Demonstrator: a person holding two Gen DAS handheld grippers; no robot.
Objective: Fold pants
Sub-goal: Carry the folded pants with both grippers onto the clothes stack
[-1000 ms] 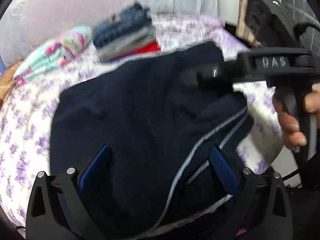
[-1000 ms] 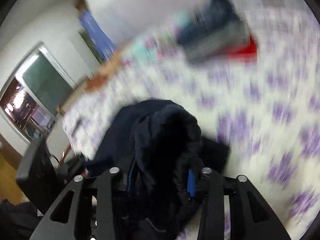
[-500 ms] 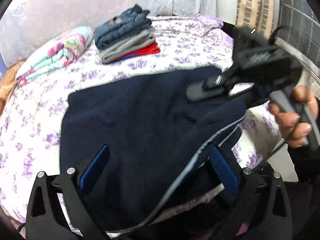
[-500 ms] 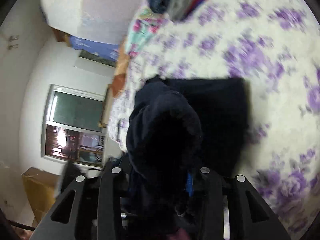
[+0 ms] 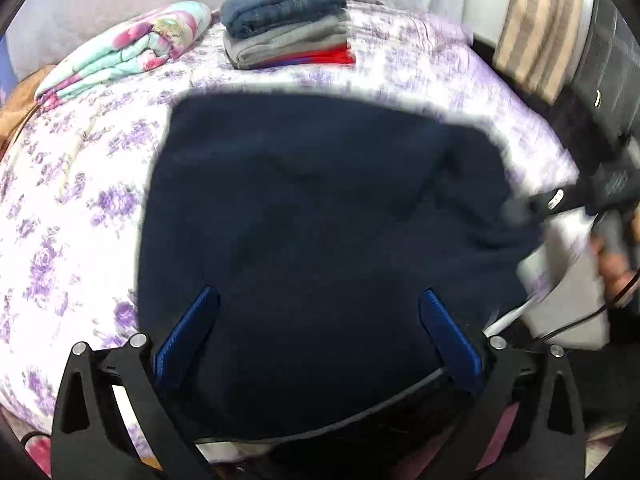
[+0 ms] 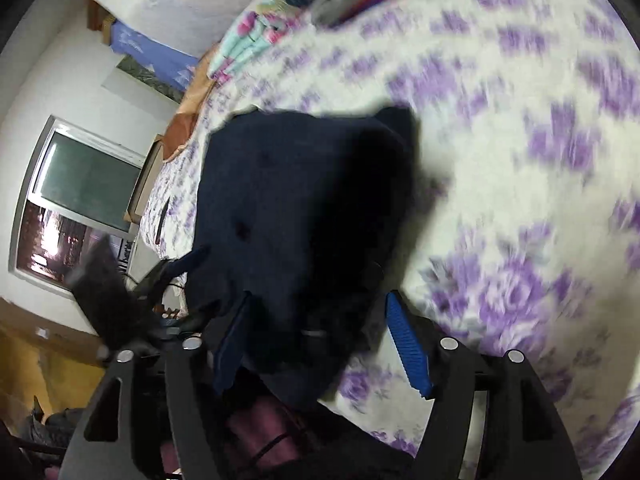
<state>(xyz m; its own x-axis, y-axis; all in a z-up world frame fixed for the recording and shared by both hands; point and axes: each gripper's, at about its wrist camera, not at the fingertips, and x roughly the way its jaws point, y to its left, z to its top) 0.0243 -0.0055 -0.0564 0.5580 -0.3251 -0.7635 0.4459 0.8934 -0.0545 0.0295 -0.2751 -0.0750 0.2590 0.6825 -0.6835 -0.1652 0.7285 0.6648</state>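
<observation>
Lying flat on bedspread (image 5: 80, 184), navy pants (image 5: 320, 208); both hand-held grippers (image 5: 318, 336) (image 6: 320, 332) spread, right just opened.

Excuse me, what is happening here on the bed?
A person with a gripper in each hand is folding dark navy pants on a bed with a purple flowered cover. The pants lie spread flat. The right gripper has just been opening; cloth is between its fingers, but they no longer pinch it. The left gripper is open over the near edge. A stack of folded clothes waits at the far side.
</observation>
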